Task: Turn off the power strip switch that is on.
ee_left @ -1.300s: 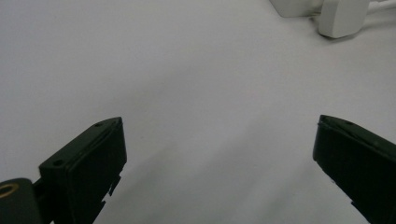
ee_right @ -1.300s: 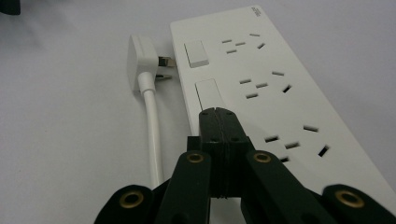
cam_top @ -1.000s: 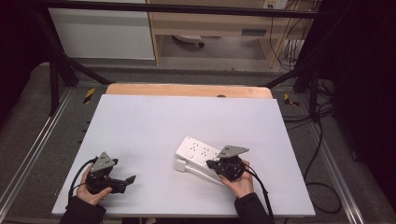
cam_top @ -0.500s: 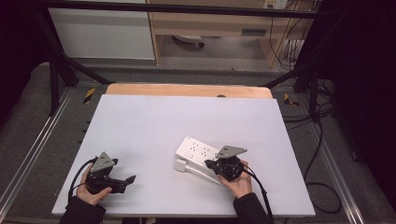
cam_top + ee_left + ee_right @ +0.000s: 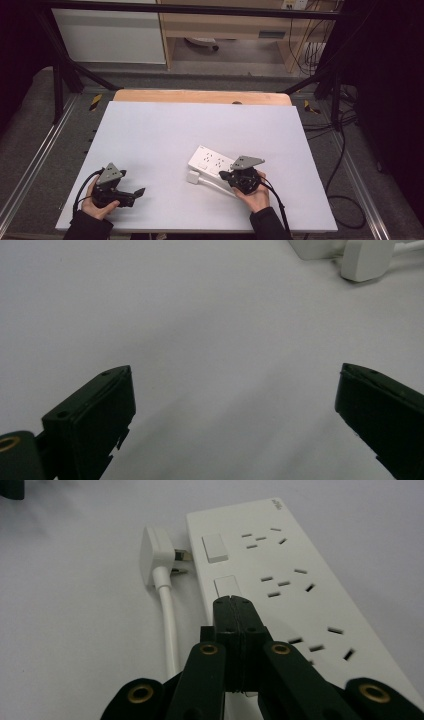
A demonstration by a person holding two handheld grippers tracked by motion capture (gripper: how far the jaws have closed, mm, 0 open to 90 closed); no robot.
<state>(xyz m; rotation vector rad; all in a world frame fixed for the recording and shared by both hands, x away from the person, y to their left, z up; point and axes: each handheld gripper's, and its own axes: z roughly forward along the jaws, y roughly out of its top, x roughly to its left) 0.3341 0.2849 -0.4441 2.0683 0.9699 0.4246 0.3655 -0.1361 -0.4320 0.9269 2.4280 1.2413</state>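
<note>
The right gripper [image 5: 234, 605] has its jaws pressed together with nothing between them, the joined tips sitting on the edge of the white power strip [image 5: 280, 580], right at the second of its rocker switches [image 5: 227, 586]. From above, that gripper [image 5: 227, 176] has barely shifted over the last second; it has only settled a touch lower and nearer the strip, which I take to mean the tips are pressing that switch rather than reaching for something to grasp. The left gripper [image 5: 235, 405] is spread wide over bare table [image 5: 200, 315] and holds nothing; in the high view it [image 5: 141, 191] rests at the near left corner, well apart from the work, where it was a second ago. The power strip [image 5: 212, 161] lies right of centre on the near half of the white table [image 5: 200, 130], angled. The right gripper view shows what the high view cannot: the tips' exact spot on the switch, the socket slots, and the white plug [image 5: 156, 560] just beside the strip's end with its prongs towards it, its cable [image 5: 169, 625] trailing back along the strip. The left gripper view catches that plug [image 5: 365, 260] only at its far corner.
</note>
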